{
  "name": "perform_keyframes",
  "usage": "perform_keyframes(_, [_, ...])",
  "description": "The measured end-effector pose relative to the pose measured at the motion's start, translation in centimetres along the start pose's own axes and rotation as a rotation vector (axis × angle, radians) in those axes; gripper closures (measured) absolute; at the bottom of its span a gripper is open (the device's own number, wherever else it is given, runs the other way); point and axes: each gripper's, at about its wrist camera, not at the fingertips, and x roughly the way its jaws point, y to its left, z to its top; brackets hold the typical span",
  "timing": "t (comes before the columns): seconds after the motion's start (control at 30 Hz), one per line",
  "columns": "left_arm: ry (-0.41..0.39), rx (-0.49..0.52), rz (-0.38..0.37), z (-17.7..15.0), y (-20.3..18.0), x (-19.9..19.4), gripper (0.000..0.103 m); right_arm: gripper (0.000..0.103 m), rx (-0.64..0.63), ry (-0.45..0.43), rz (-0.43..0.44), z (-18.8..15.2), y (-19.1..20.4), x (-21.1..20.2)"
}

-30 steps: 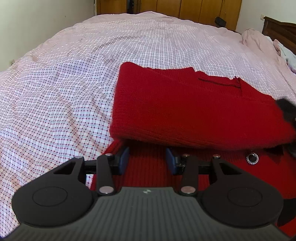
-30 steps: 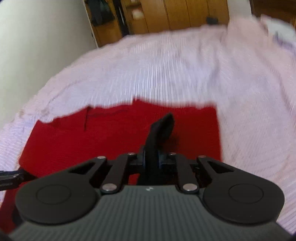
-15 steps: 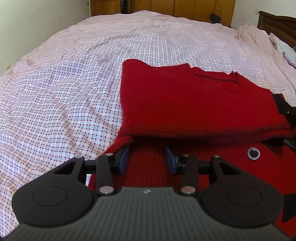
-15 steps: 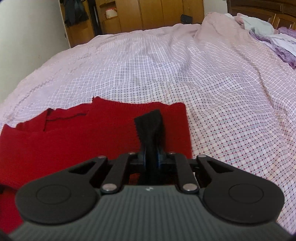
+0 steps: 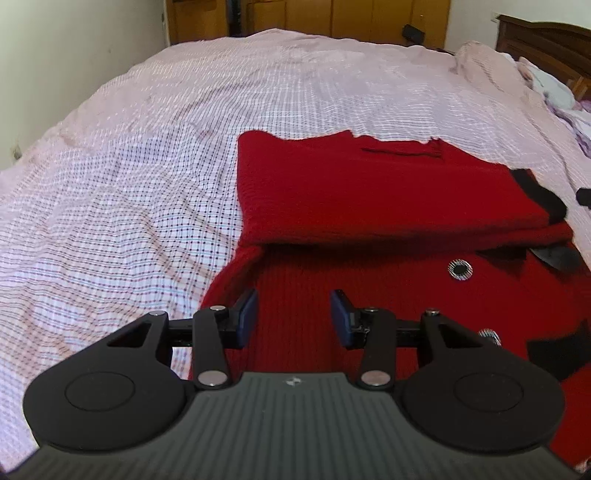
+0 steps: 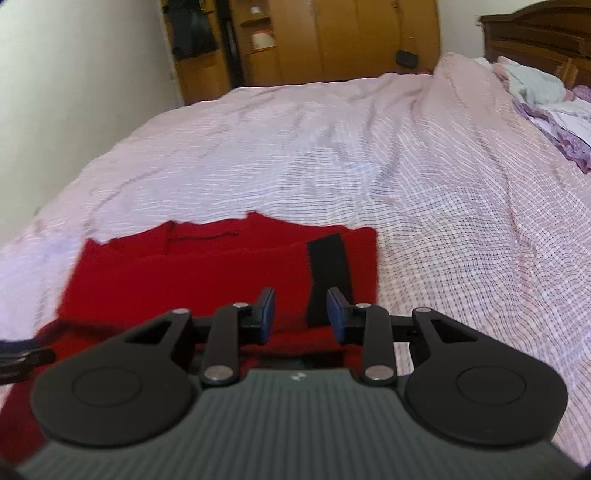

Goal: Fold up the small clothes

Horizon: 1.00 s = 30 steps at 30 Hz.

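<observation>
A red knit garment [image 5: 369,192] with black trim and round buttons [image 5: 460,269] lies on the checked bedsheet [image 5: 147,184], its far part folded over toward me. My left gripper [image 5: 293,319] is open and empty just above the garment's near left part. In the right wrist view the same garment [image 6: 207,269] lies flat with a black band [image 6: 328,266] on top. My right gripper [image 6: 301,314] is open and empty, hovering over the band's near end.
The bed stretches far ahead in both views. Wooden wardrobes [image 6: 332,40] stand beyond it and a dark headboard [image 6: 535,33] at the right. Loose purple and pale clothes [image 6: 554,110] lie at the bed's right side. A wall [image 5: 74,55] runs along the left.
My right gripper was shut on the black band; it has opened and let go, and the folded flap now lies flat. My left gripper stayed open and drew back slightly.
</observation>
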Motion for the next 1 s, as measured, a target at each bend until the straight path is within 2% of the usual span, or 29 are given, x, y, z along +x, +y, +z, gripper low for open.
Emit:
perform_keyframes(0.07, [-0.010, 0.019, -0.005, -0.5, -0.2, -1.4, 0.054, 0.067, -0.019, 0.013, 0.042, -0.2, 0.5, -1.8])
perform_keyframes(0.13, [-0.017, 0.024, -0.016, -1.0, -0.3, -2.8, 0.054, 0.057, -0.043, 0.026, 0.094, -0.5, 1.1, -3.8])
perform_keyframes(0.37, [-0.074, 0.067, -0.033, -3.3, -0.6, -8.1, 0.054, 0.056, -0.110, 0.038, 0.172, -1.9, 3.6, -10.7])
perform_keyframes(0.47, [-0.098, 0.093, -0.037, -5.1, -1.1, -10.1, 0.054, 0.056, -0.114, 0.070, 0.244, -3.0, 4.5, -12.7])
perform_keyframes(0.57, [-0.094, 0.107, -0.045, -7.1, -1.4, -11.1, 0.054, 0.049, -0.151, 0.087, 0.236, -4.9, 5.5, -13.3])
perform_keyframes(0.73, [-0.033, 0.124, -0.089, -10.1, -2.6, -11.5, 0.053, 0.049, -0.206, 0.153, 0.173, -9.4, 7.2, -12.3])
perform_keyframes(0.9, [0.022, 0.175, -0.127, -12.7, -4.3, -10.8, 0.051, 0.049, -0.119, 0.263, 0.234, -13.7, 7.3, -10.6])
perform_keyframes(1.0, [0.044, 0.222, -0.134, -13.6, -5.3, -10.1, 0.050, 0.049, -0.142, 0.290, 0.217, -15.7, 7.7, -10.1])
